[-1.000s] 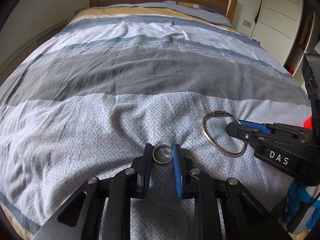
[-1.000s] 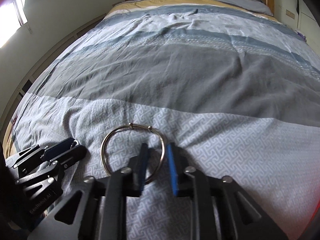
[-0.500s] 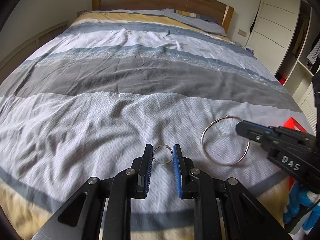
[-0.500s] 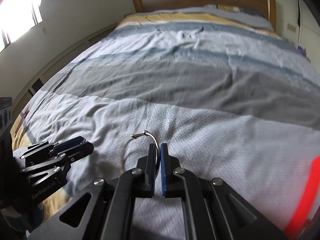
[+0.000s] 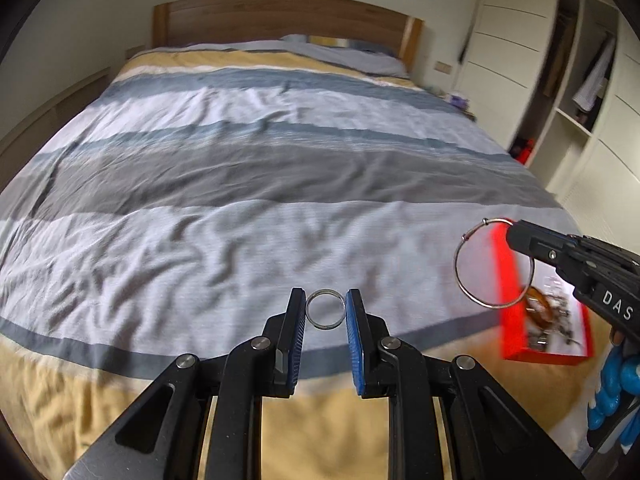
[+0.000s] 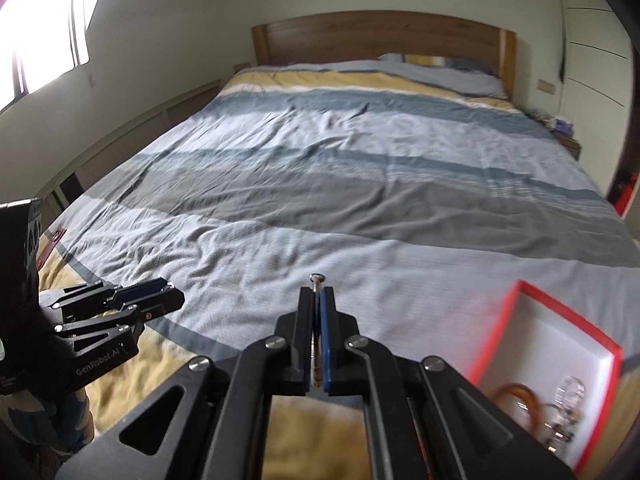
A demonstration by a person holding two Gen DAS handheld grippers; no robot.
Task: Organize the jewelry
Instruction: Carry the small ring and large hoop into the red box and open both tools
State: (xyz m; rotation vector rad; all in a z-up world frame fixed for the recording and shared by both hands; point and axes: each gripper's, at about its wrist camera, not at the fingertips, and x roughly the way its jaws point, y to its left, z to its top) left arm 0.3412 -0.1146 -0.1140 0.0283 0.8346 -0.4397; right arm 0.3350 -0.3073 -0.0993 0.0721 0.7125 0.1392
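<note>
My left gripper is shut on a small silver ring, which stands upright between the blue pads, above the foot of the bed. My right gripper is shut on a large thin metal bangle, seen edge-on between its pads. In the left wrist view the right gripper comes in from the right with the bangle hanging as a full hoop from its tip. The left gripper appears low on the left of the right wrist view.
A red box with a white inside lies at the bed's near right corner, holding an amber bangle and silver pieces; the box sits behind the hoop. The striped duvet is rumpled. White wardrobes line the right.
The right gripper's jaws closed on the bangle. Both grippers rose off the duvet and drew back with their pieces, and the red box came into view at the right.
</note>
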